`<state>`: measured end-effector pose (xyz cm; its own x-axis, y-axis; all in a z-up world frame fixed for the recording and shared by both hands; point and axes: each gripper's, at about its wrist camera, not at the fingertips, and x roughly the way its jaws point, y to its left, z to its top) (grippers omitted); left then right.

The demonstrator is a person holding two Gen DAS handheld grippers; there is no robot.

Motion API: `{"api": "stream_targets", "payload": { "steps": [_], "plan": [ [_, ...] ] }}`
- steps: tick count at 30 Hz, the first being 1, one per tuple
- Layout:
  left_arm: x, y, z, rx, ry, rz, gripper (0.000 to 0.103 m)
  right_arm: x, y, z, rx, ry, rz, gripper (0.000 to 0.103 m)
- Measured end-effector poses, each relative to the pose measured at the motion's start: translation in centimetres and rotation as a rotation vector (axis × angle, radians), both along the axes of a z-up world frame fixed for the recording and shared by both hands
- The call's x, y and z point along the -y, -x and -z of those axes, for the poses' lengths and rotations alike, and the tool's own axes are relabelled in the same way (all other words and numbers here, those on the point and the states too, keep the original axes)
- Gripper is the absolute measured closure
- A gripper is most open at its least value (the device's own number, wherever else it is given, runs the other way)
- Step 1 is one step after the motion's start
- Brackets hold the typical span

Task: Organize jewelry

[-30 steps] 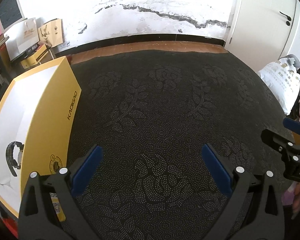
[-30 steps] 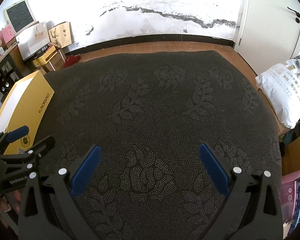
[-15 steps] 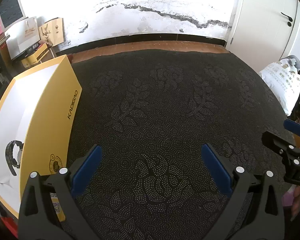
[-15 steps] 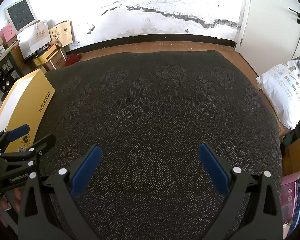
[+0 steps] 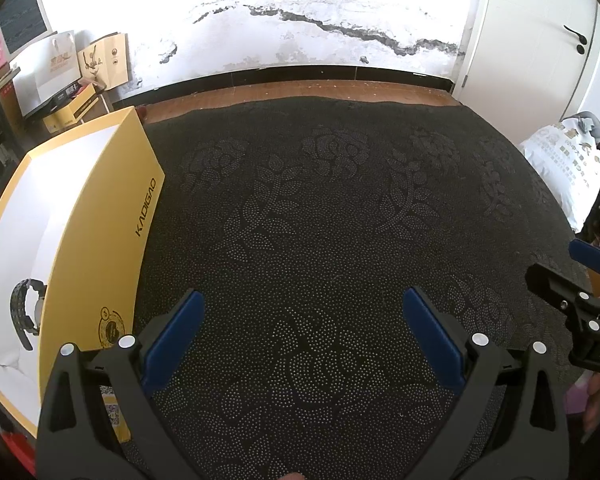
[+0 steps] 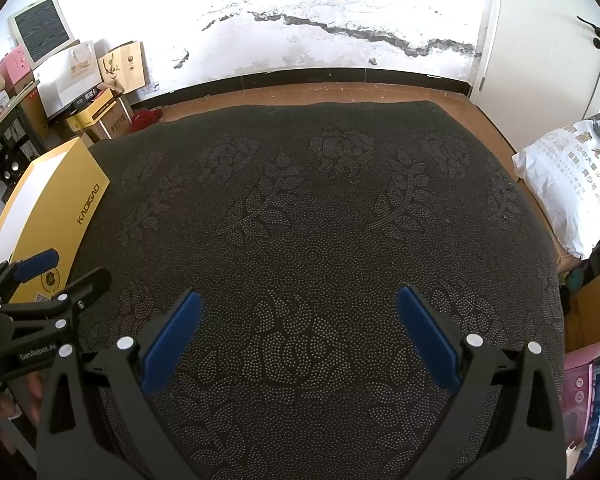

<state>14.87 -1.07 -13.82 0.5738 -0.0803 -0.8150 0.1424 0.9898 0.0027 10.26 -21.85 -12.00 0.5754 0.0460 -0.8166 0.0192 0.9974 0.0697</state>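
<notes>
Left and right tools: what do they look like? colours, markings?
Both alike: the left tool and right tool have black angular plastic frames with triangular cut-outs, silver round fasteners and flat blue pads on the inner fingers. White lettering sits on the bodies: "GenRobot.AI" on the left one in the right wrist view, a cut-off "DA" on the right one. No cables or sleeves visible.

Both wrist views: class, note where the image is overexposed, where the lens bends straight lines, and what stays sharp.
Left wrist view: the wall is blown out white at the top, and the yellow box bows outward. Right wrist view: the same glare, the skirting board curves, while the dotted floral cloth stays crisp.
</notes>
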Motion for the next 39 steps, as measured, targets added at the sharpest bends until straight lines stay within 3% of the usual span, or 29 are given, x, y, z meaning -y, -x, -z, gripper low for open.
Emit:
{"api": "stream_targets", "payload": {
  "steps": [39],
  "plan": [
    [-0.06,-0.08,0.05,0.0,-0.003,0.005,0.006,0.0,0.08,0.13,0.002,0.002,-0.003,0.008]
  ]
}}
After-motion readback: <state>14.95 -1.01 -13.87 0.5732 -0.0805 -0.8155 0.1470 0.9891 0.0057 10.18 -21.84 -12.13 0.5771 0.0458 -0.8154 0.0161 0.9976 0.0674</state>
